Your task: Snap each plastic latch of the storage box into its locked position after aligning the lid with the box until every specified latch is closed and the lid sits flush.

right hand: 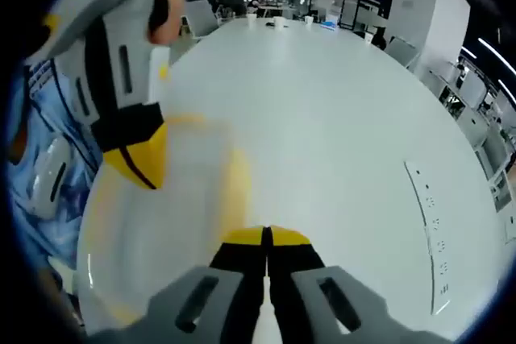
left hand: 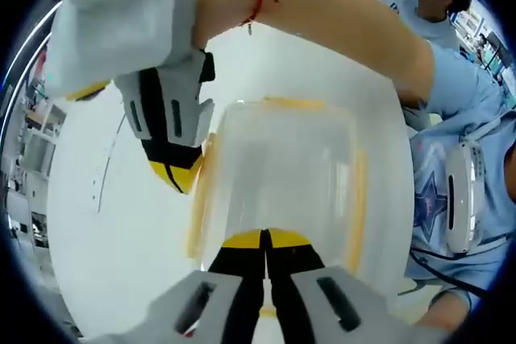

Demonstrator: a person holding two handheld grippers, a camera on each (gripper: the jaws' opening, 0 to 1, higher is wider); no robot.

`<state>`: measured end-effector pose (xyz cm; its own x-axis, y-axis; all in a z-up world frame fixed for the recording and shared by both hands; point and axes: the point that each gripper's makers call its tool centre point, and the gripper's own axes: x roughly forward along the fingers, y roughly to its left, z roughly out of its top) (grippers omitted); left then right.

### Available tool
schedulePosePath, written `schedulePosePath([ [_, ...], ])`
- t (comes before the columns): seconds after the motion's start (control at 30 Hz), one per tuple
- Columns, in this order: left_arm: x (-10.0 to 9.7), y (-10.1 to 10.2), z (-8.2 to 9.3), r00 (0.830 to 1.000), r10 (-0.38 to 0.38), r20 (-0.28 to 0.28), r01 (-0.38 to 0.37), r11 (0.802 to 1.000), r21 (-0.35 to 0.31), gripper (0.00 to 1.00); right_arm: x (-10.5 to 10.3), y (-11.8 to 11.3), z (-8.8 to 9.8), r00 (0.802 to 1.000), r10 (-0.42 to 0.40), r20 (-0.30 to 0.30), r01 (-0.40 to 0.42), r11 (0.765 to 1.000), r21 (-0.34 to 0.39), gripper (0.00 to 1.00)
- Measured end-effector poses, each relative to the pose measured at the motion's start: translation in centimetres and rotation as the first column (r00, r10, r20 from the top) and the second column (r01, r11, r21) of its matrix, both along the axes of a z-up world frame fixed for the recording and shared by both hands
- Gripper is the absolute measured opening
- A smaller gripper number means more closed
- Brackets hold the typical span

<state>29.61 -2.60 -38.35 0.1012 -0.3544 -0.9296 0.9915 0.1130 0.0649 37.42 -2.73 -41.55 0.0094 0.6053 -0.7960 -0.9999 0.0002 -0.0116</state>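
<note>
**Storage box on tabletop: both claws closed at the box edges**

One storage box lies flat on the white tabletop. It is translucent, with a clear lid on top and yellow trim along its edges. In the left gripper view its long axis runs away from the camera, toward the person's body side of the tabletop. Four yellow strips are visible there, one on each side of the lid; whether each latch is snapped down cannot be told. In the right gripper view the box is blurred, and its yellow edge sits just beyond that claw's tips.

The left claw has its jaws closed together, yellow tips touching, pressed at the near short edge of the box and holding nothing. The right claw is likewise closed tip to tip, empty, at the box's long edge.

Each view also shows the other claw: the right claw at the box's left long edge, the left claw over the box.

One person stands at the tabletop's edge, forearm extended over the box.
</note>
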Motion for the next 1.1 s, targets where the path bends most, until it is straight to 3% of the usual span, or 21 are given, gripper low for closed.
schedulePosePath([
  [0.03,0.0,0.0,0.0,1.0,-0.004,0.001,0.004,1.0,-0.001,0.0,0.0,-0.3,-0.6,1.0,0.021,-0.004,-0.021,0.999,-0.033,0.0],
  [0.17,0.0,0.1,0.1,1.0,0.0,-0.018,-0.001,1.0,-0.023,0.0,0.2,-0.3,-1.6,0.998,0.054,-0.015,-0.054,0.997,-0.058,0.0],
  [0.37,0.1,0.0,0.1,1.0,0.0,-0.024,0.0,1.0,-0.03,0.0,0.1,-0.2,-1.4,0.994,0.078,-0.075,-0.08,0.996,-0.025,0.0],
  [0.6,0.3,0.2,0.3,0.999,-0.009,-0.033,0.009,1.0,-0.013,0.0,0.4,0.1,-1.1,0.993,0.084,-0.087,-0.083,0.996,0.011,0.0],
  [0.7,0.3,0.3,0.3,1.0,-0.012,-0.027,0.012,1.0,-0.005,0.0,1.0,1.1,-0.4,0.997,0.075,-0.009,-0.074,0.995,0.068,0.0],
  [0.77,0.3,0.3,0.4,1.0,-0.009,-0.026,0.009,1.0,0.003,0.0,2.8,1.4,0.4,0.996,-0.019,0.083,0.01,0.994,0.111,0.0],
  [0.8,0.3,0.3,0.4,0.999,-0.038,-0.013,0.038,0.999,0.008,0.0,3.3,1.5,0.9,0.993,-0.05,0.106,0.034,0.989,0.144,0.0],
  [0.87,0.2,0.3,0.4,1.0,-0.021,-0.015,0.022,1.0,0.013,0.0,3.9,1.5,1.7,0.987,-0.099,0.127,0.074,0.978,0.193,0.0],
  [1.0,0.0,0.3,0.5,0.999,-0.05,0.012,0.049,0.999,0.01,0.0,4.5,0.7,3.7,0.947,-0.175,0.271,0.102,0.959,0.264,0.0],
  [1.1,0.0,0.4,0.5,0.998,-0.065,0.012,0.065,0.998,-0.007,0.0,3.5,0.9,5.6,0.927,-0.222,0.303,0.107,0.929,0.354,0.0],
])
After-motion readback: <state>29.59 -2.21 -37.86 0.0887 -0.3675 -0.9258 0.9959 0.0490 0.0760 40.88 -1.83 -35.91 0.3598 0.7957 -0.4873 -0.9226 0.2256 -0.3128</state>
